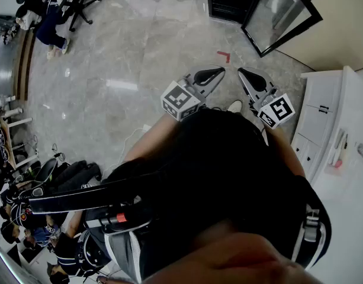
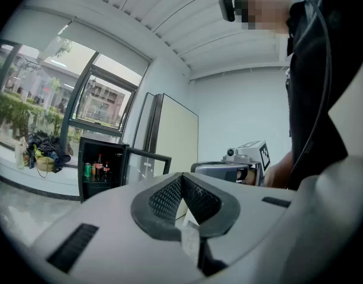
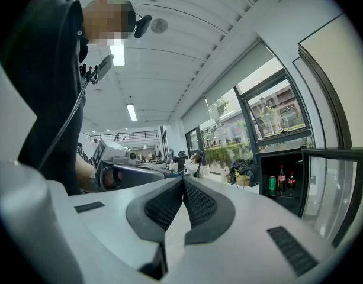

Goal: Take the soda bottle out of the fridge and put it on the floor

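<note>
Nothing was done yet: the soda bottle (image 3: 281, 178) stood in the open fridge (image 3: 262, 171) far ahead, and the left gripper (image 2: 181, 180) and right gripper (image 3: 183, 183) were both closed, empty.

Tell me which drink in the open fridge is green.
The short can at the left end of the row. The drinks beside it are dark bottles with red labels and narrow necks.
</note>
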The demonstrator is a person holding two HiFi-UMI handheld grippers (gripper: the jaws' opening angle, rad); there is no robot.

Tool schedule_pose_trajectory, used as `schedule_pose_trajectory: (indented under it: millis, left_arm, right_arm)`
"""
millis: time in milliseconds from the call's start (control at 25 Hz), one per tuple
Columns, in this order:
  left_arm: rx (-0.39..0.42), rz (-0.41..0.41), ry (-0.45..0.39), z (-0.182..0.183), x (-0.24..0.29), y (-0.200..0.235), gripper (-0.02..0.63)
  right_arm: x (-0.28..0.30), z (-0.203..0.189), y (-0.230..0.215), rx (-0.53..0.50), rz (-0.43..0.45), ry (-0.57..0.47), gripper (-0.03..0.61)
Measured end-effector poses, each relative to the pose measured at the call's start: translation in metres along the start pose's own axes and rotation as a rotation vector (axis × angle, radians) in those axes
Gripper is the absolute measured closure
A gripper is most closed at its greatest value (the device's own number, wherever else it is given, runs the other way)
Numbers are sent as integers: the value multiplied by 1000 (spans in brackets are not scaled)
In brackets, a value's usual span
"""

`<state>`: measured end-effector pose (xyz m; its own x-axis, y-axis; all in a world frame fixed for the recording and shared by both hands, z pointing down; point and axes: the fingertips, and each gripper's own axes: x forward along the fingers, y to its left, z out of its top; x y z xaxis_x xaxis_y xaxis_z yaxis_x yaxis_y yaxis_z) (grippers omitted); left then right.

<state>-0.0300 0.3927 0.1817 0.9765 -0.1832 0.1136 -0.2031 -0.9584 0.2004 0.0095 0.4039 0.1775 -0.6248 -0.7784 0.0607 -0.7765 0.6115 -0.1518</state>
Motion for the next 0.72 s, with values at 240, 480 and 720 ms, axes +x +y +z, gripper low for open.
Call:
schedule_pose_trajectory:
  millis: [240,480,720]
  left_arm:
    - [-20,6,4,-1,3,3,611]
    - [-31,14,-2,0,6,6,611]
    - [-41,-3,-26,5,18,1,611]
  right_arm:
    - [3,-1,-6,7,-1,2,566]
    - [1,4,-7,2,26,-22,568]
    - [-8,8,-7,-6,109,-50,568]
